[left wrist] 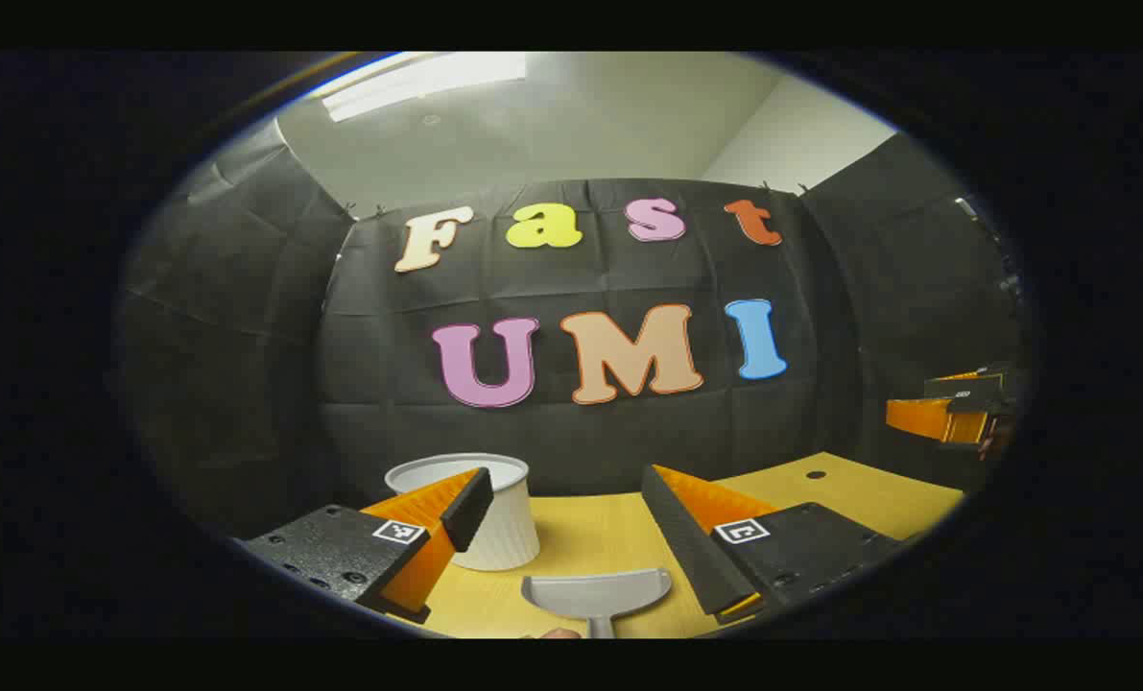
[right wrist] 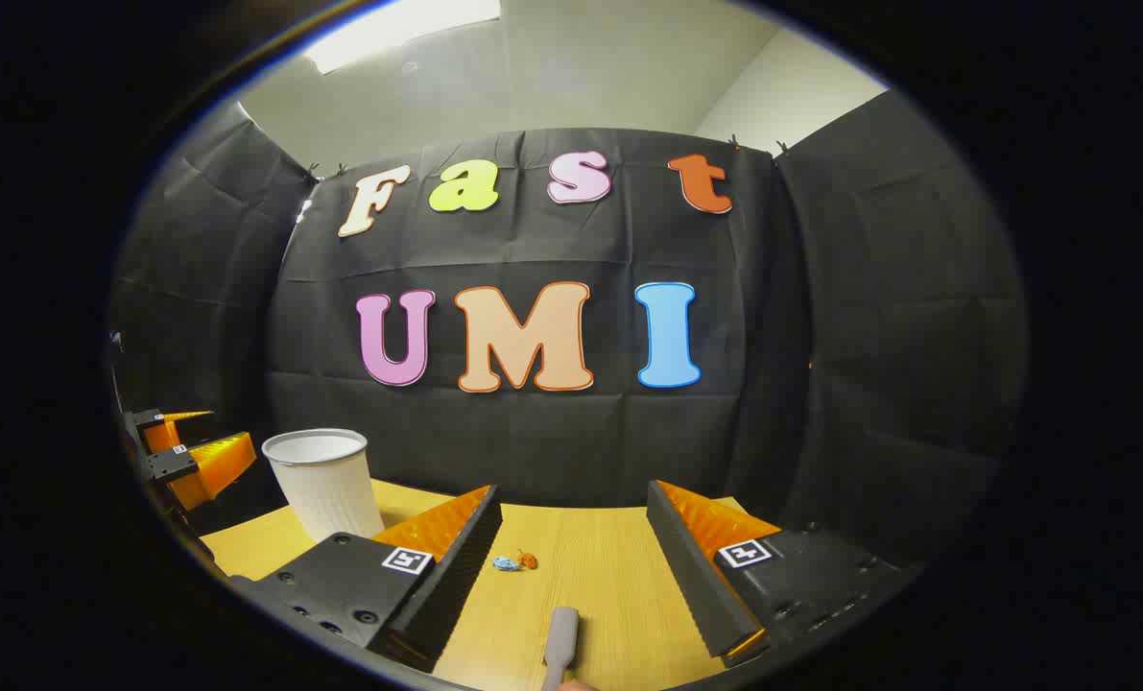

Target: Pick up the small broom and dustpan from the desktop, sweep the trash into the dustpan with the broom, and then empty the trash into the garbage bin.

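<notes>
A pale wooden bench (right wrist: 609,566) fills the lower middle of both views, with a small dark hole (left wrist: 816,474) in its top toward the lower right of the left gripper view. Above the black cloth, a grey ceiling (left wrist: 581,106) carries a bright light panel (left wrist: 427,82) at the upper left.

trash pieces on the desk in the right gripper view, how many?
2. A blue piece and an orange piece lie side by side on the desk, ahead of the right gripper, between its open fingers. More may be hidden behind the fingers.
</notes>
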Demonstrator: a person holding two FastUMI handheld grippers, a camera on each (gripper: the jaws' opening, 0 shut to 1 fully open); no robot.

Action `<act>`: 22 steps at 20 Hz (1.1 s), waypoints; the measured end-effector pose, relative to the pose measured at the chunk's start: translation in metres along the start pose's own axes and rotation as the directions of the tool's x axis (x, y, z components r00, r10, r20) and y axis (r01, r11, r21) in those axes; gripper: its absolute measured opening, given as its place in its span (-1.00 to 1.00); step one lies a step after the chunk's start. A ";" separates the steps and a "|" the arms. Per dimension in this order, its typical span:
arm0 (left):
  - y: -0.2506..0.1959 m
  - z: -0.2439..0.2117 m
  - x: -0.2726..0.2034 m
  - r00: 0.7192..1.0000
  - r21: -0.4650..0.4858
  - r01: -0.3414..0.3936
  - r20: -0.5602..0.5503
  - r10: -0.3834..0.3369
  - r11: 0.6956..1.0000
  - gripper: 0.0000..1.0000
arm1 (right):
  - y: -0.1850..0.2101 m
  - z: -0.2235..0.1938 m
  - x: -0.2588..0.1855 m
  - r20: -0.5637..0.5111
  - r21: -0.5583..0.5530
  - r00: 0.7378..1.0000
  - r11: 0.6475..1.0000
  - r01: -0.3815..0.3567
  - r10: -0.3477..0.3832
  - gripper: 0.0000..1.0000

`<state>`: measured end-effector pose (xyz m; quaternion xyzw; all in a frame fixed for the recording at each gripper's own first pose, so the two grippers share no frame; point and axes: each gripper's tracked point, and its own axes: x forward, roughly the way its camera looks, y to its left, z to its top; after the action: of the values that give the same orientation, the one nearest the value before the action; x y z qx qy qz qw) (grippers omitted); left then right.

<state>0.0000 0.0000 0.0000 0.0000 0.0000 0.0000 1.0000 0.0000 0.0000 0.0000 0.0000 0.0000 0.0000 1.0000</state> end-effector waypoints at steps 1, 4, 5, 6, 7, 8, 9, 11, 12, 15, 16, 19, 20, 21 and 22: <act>0.001 -0.002 0.000 1.000 0.001 -0.003 -0.003 0.003 1.000 0.84 | 0.000 -0.001 0.000 0.000 -0.002 1.000 1.000 -0.002 0.002 0.82; 0.000 -0.002 0.001 1.000 0.005 0.000 -0.007 0.000 1.000 0.83 | 0.002 -0.004 0.002 -0.014 0.001 1.000 1.000 -0.006 0.006 0.82; 0.000 -0.002 0.000 1.000 0.004 0.002 -0.005 -0.002 1.000 0.83 | 0.002 -0.004 0.003 -0.015 0.003 1.000 1.000 -0.005 0.005 0.83; 0.000 -0.001 0.000 1.000 -0.002 0.008 0.000 -0.008 1.000 0.84 | 0.002 -0.004 0.004 -0.018 0.005 1.000 1.000 -0.006 0.006 0.83; 0.000 0.000 0.001 1.000 -0.004 0.007 0.000 -0.007 1.000 0.84 | 0.005 -0.005 0.003 -0.021 0.007 1.000 1.000 -0.011 0.011 0.83; 0.000 -0.001 0.001 1.000 -0.002 0.006 -0.002 -0.006 1.000 0.84 | 0.006 -0.005 0.004 -0.025 0.008 1.000 1.000 -0.015 0.015 0.83; 0.001 -0.002 0.000 1.000 -0.002 0.006 -0.003 -0.006 1.000 0.83 | 0.007 -0.007 0.004 -0.028 0.007 0.999 1.000 -0.015 0.016 0.83; 0.001 -0.001 0.000 1.000 -0.006 0.006 0.001 -0.006 1.000 0.84 | 0.008 -0.007 0.003 -0.028 0.007 0.999 1.000 -0.017 0.017 0.83; 0.002 0.000 0.000 1.000 -0.007 0.004 0.001 -0.004 1.000 0.82 | 0.009 -0.006 0.003 -0.025 0.007 1.000 1.000 -0.018 0.019 0.83; 0.005 -0.002 -0.001 1.000 -0.015 -0.005 -0.002 0.005 1.000 0.83 | 0.010 -0.003 0.002 -0.015 -0.001 1.000 1.000 -0.019 0.019 0.83; 0.005 -0.001 -0.001 1.000 -0.019 -0.006 -0.002 0.006 1.000 0.82 | 0.010 -0.002 0.002 -0.013 -0.003 1.000 1.000 -0.020 0.020 0.83; 0.005 -0.003 -0.002 1.000 -0.022 -0.011 -0.003 0.011 1.000 0.83 | 0.009 -0.001 -0.001 -0.009 0.002 1.000 1.000 -0.026 0.026 0.83; 0.004 -0.002 -0.004 1.000 -0.023 -0.010 -0.003 0.010 1.000 0.83 | 0.011 0.000 -0.001 -0.008 0.009 0.999 0.999 -0.032 0.032 0.82; 0.004 -0.002 -0.004 1.000 -0.024 -0.010 -0.003 0.010 1.000 0.83 | 0.011 0.000 -0.003 -0.009 0.013 0.999 0.999 -0.034 0.034 0.83; 0.002 -0.001 -0.004 1.000 -0.026 -0.009 -0.005 0.009 1.000 0.83 | 0.011 -0.001 -0.004 -0.008 0.014 0.999 0.999 -0.035 0.036 0.82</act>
<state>-0.0041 0.0023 -0.0011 -0.0132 0.0022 0.0045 0.9999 -0.0038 0.0111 -0.0006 0.0070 0.0040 0.0178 0.9998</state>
